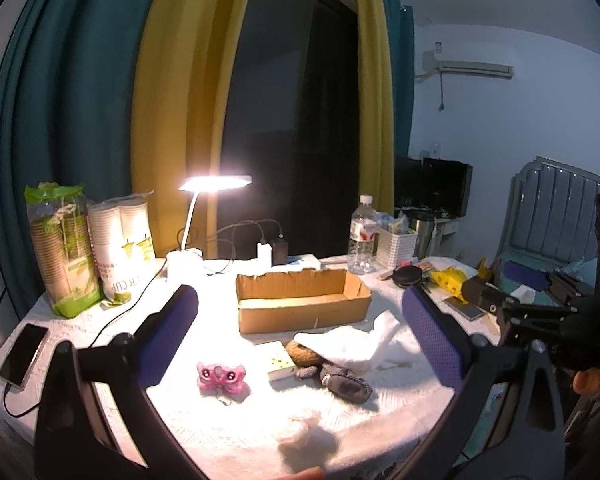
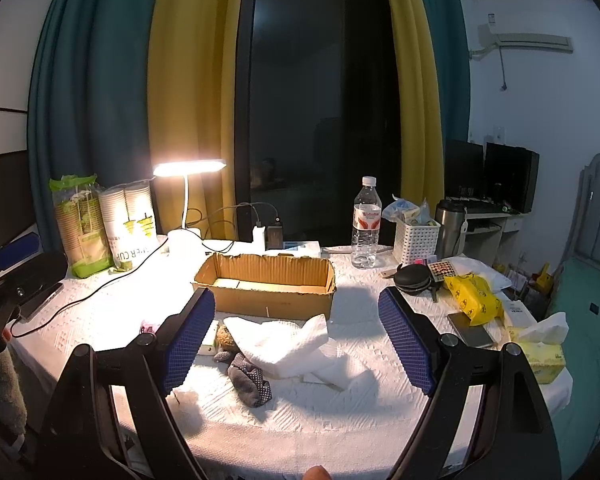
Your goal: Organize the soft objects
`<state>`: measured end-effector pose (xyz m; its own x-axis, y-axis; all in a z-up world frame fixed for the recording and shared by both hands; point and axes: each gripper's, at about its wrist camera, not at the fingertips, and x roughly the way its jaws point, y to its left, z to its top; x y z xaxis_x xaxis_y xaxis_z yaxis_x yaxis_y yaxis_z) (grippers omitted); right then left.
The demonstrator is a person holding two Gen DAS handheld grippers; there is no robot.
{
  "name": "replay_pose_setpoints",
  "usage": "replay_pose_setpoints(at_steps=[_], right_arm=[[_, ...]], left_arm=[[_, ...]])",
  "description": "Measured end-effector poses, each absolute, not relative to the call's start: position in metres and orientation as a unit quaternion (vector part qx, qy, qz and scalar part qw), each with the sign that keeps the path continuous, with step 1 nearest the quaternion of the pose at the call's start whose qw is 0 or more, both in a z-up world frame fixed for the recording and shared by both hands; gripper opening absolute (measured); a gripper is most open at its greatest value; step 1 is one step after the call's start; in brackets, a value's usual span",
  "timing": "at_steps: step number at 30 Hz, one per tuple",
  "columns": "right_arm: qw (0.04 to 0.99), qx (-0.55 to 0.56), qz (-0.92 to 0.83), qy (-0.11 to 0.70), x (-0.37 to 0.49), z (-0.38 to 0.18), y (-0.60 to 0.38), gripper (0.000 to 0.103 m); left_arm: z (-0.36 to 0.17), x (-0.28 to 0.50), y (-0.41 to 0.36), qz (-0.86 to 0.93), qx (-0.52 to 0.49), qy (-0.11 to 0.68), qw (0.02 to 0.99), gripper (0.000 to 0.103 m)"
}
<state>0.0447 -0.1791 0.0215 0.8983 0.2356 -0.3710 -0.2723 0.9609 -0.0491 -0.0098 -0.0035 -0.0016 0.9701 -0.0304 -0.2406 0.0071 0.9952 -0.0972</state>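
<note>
An open cardboard box point(image 1: 302, 300) point(image 2: 268, 286) stands mid-table. In front of it lie a crumpled white cloth point(image 1: 356, 340) point(image 2: 296, 346), a brown plush partly under it point(image 1: 302, 354) point(image 2: 226, 338), a grey dotted sock point(image 1: 346, 384) point(image 2: 250, 380), a pink plush toy point(image 1: 221, 378) and a white fluff ball point(image 1: 300, 436) point(image 2: 188, 400). My left gripper point(image 1: 296, 344) is open and empty above these things. My right gripper point(image 2: 296, 340) is open and empty over the white cloth.
A lit desk lamp point(image 1: 216, 184), paper cup packs point(image 1: 92, 252), a phone on a cable point(image 1: 22, 356), a water bottle point(image 2: 366, 224), a white basket point(image 2: 416, 242), a yellow packet point(image 2: 474, 298), a tissue box point(image 2: 540, 354) and a small white box point(image 1: 280, 362) crowd the table.
</note>
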Motion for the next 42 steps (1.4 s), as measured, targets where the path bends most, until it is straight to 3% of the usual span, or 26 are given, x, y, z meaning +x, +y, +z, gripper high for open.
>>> replay_pose_setpoints(at_steps=[42], right_arm=[[0.971, -0.051, 0.135, 0.192, 0.0479, 0.0176, -0.1791, 0.086]], left_arm=[[-0.0051, -0.0133, -0.0030, -0.015, -0.056, 0.127, 0.990, 0.102]])
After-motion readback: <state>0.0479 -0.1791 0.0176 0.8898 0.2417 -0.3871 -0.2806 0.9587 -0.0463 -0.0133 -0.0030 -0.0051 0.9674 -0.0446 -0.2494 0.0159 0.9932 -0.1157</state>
